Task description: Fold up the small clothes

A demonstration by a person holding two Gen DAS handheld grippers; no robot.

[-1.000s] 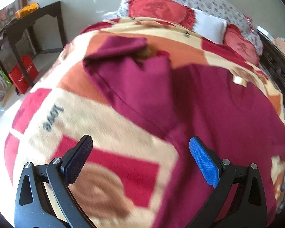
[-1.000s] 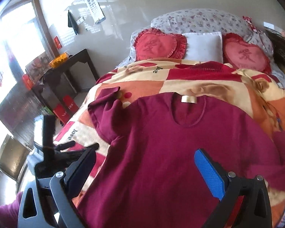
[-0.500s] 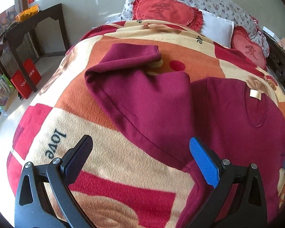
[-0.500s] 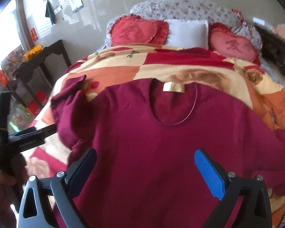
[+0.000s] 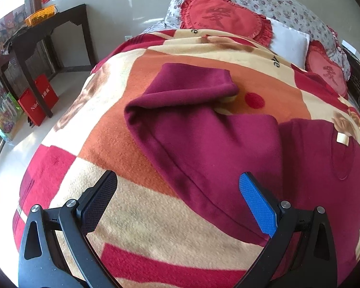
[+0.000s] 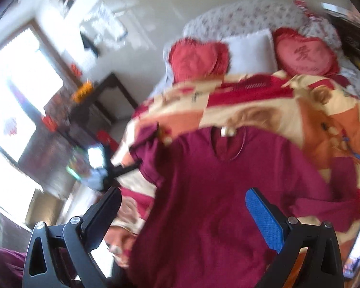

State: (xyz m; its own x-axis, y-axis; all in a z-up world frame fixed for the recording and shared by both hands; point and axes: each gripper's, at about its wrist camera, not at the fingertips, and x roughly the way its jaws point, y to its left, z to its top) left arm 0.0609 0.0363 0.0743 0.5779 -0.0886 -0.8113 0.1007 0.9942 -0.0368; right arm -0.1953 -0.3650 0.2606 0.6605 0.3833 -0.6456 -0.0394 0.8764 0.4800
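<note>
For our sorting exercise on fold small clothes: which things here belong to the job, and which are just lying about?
Belonging to the job:
maroon top
left claw, open
right claw, open

Just lying about:
patterned blanket
heart cushions
white pillow
dark side table
red bag

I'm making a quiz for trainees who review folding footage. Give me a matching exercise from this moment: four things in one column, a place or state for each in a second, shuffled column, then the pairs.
Things
1. maroon shirt
2. white pillow
3. yellow basket
4. left gripper

Places or states
A. on the dark side table
B. open, holding nothing
C. between two red heart cushions
D. spread on the patterned blanket, one sleeve doubled over

Pairs: 1-D, 2-C, 3-A, 4-B
</note>
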